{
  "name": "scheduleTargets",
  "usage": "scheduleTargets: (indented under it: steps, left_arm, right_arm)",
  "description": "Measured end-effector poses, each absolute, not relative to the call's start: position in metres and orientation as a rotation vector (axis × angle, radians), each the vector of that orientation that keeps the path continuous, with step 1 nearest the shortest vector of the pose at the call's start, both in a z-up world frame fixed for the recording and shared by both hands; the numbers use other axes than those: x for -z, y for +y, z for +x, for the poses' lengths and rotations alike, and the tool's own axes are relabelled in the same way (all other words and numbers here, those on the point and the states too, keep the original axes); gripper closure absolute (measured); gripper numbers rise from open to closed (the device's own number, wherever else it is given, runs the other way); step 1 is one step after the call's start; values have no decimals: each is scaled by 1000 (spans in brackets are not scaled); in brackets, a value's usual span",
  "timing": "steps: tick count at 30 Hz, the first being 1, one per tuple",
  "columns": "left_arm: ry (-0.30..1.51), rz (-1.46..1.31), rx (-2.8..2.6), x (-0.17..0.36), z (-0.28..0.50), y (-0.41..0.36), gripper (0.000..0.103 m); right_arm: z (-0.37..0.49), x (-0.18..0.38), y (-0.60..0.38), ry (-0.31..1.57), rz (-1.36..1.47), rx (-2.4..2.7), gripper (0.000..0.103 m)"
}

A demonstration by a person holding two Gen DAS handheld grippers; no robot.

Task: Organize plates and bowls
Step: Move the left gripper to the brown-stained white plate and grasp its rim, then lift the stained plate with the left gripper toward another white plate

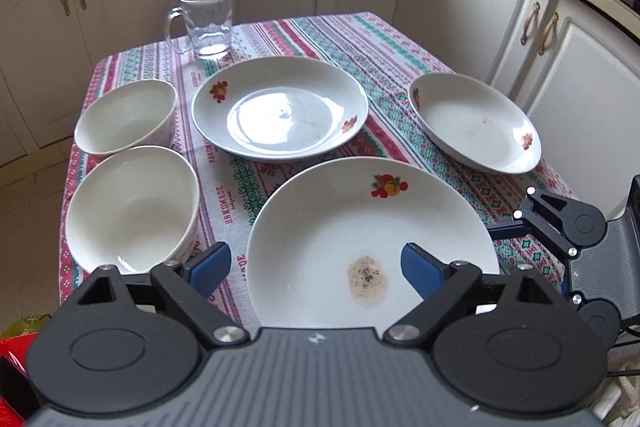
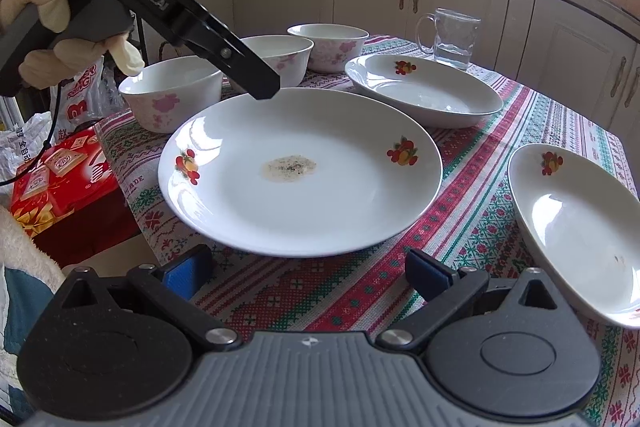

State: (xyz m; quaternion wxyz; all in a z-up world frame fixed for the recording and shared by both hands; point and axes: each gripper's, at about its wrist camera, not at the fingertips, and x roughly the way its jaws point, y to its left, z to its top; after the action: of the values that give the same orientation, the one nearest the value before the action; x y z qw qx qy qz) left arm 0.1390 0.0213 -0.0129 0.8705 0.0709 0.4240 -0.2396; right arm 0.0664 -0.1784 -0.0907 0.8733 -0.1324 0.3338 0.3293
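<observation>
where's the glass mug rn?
The glass mug stands upright at the table's far edge, just behind the middle plate; in the right wrist view it's upper right, behind that same plate.

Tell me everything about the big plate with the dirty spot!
The big plate is round, white and glossy, like ceramic, with a shallow dip and raised rim. Red-and-yellow fruit pictures sit on its rim. A brownish smear with dark specks marks its middle. It lies flat and upright on the patterned tablecloth at the near edge, apart from the other dishes. The left gripper hangs above it.
</observation>
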Motion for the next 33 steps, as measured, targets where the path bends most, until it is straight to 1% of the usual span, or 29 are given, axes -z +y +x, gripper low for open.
scheduleTargets:
  steps: [13, 18, 27, 33]
  left_arm:
    - [1077, 300, 550, 35, 180, -1, 14]
    - [1140, 319, 583, 42, 189, -6, 17]
    - [1192, 337, 601, 45, 198, -11, 17]
    - [1192, 356, 608, 47, 199, -14, 17]
  right_arm:
    - [63, 94, -181, 660, -264, -690, 0]
    - [63, 94, -181, 652, -263, -693, 0]
    - [61, 94, -174, 646, -283, -732, 0]
    - [63, 94, -168, 650, -282, -733, 0]
